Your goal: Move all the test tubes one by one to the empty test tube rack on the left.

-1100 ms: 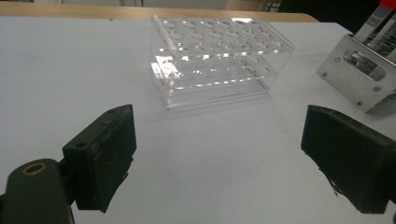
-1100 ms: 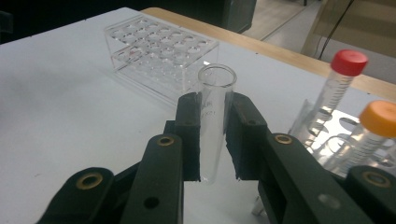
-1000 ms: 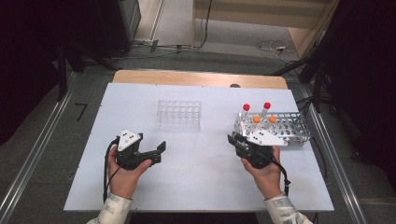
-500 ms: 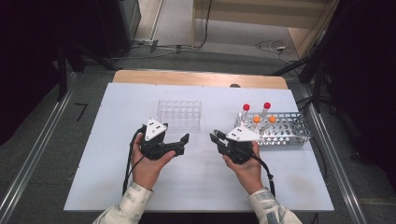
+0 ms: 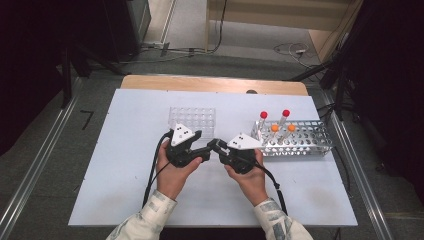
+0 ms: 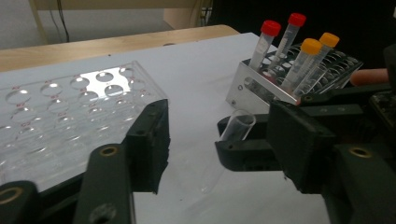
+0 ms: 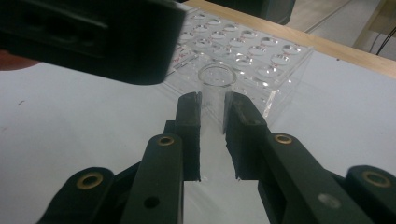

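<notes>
Uncapped clear tube (image 7: 215, 88) clamped in right claw (image 7: 212, 108)

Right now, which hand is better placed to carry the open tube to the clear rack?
Probably left: the left gripper sits right before the clear rack, its jaws have just been closing around the open tube without gripping yet. The right gripper, shut on it, stands farther off.

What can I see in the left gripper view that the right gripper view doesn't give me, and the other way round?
Left gripper view: the metal rack with red- and orange-capped tubes. Right gripper view: the right gripper from behind, its pads squeezing the clear tube. Shared: that tube, the clear rack and the white table.
</notes>
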A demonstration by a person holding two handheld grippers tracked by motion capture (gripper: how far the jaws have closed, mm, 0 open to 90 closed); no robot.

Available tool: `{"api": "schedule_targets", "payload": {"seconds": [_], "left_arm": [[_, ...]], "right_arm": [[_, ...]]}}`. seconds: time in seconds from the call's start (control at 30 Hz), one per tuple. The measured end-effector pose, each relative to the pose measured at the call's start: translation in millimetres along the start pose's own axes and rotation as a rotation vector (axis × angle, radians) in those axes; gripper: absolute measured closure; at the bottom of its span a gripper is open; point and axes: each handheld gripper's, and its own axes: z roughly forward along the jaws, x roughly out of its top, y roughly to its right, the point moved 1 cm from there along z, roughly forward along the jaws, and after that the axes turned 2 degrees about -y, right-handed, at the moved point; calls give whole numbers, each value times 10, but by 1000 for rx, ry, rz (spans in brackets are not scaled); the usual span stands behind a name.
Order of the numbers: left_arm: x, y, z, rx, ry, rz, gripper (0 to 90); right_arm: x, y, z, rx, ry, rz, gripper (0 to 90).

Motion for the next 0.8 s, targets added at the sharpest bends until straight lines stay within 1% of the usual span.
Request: {"api": "schedule_targets", "payload": {"seconds": [0.03,0.07,0.1,0.13,0.17,0.23,0.3,0.37,0.43,0.47,0.5,0.6,0.63,0.7,0.8], "left_arm": [[0,0,0,0,0,0,536],[15,13,17,0,5,11,586],[15,13,17,0,5,11,613],[31,25,43,-15,3,8,619],[31,25,43,-15,3,8,619],[45,56,79,-29,0,12,618],[45,69,91,-28,-4,18,618],[39,87,123,-21,-22,30,619],[37,86,133,-20,-27,31,643],[31,80,149,-27,-38,34,667],[31,80,149,-27,-38,34,693],[27,73,170,-20,-46,33,742],[27,73,170,-20,-46,33,746],[28,74,177,-7,-49,37,756],[31,67,176,-4,-49,36,771]], "right_arm": [[5,-5,5,3,2,-5,730],[9,-9,6,5,4,-4,730],[15,-9,4,4,3,-4,730],[19,-10,2,4,3,-4,730],[19,-10,2,4,3,-4,730],[27,-15,3,7,4,-8,730],[27,-21,4,7,2,-6,730],[35,-28,5,7,5,-11,730],[44,-35,-3,5,8,-13,730],[50,-34,-4,4,12,-20,730],[54,-37,-5,2,12,-22,730],[59,-45,-5,0,13,-25,730],[59,-46,-5,-3,11,-28,730],[57,-44,0,-3,8,-27,730],[55,-46,3,-6,5,-32,729]]}}
